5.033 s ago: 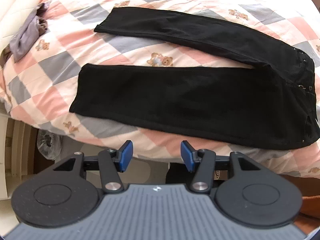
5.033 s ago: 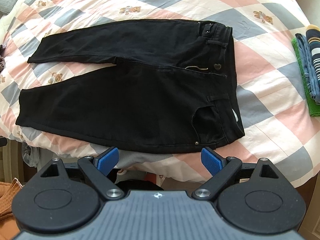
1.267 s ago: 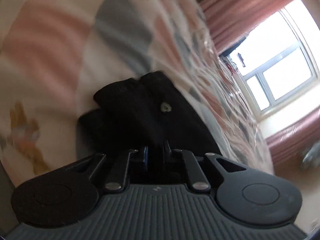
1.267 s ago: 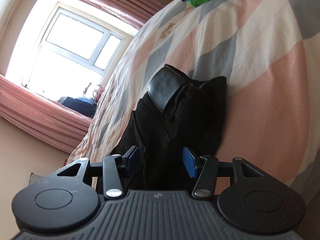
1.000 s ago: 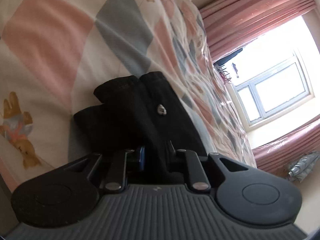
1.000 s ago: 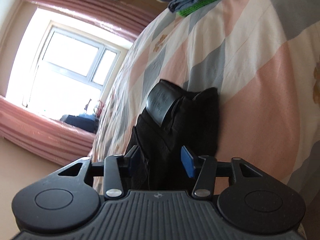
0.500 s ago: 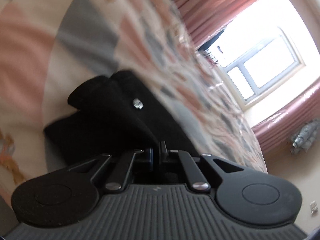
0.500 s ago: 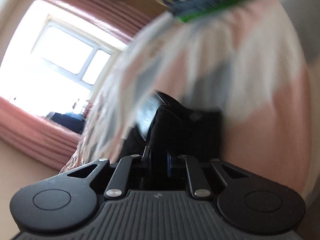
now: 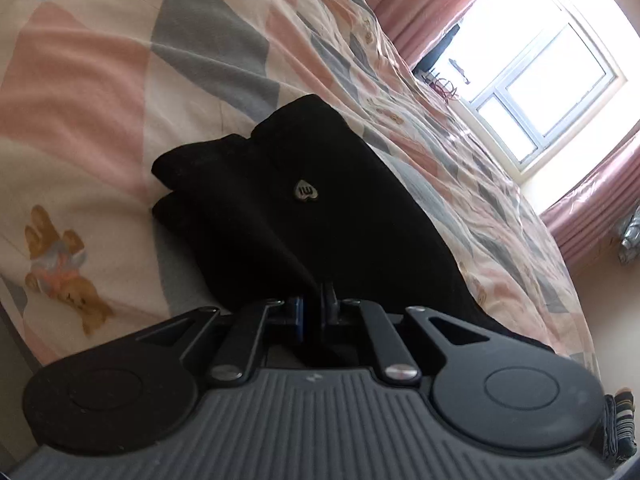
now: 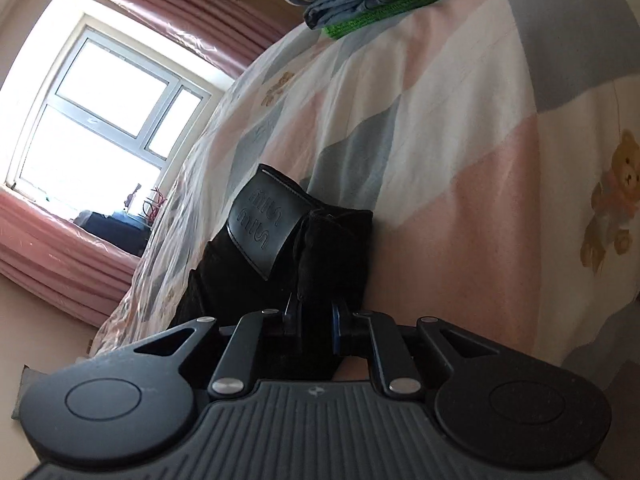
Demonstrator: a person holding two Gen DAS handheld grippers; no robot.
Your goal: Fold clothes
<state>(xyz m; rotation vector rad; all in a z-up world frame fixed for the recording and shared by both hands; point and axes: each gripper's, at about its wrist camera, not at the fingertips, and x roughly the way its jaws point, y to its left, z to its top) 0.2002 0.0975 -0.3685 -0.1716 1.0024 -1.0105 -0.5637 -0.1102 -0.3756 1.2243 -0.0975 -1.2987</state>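
Observation:
The black trousers lie on the patchwork bedspread, their waistband end bunched up, with a heart-shaped metal button facing the left wrist view. My left gripper is shut on a fold of this black fabric at the near edge. In the right wrist view the same trousers show a black leather waist patch. My right gripper is shut on a thick bunch of the waistband cloth, so its blue pads keep a small gap. The trouser legs are mostly hidden.
A stack of folded clothes, blue on green, sits far back on the bedspread. A bright window with pink curtains stands beyond the bed. Bear prints dot the cover.
Both grippers have closed on the black trousers: the right pads stood apart around the waistband a second ago and now pinch it. Both views have rolled and shifted slightly.

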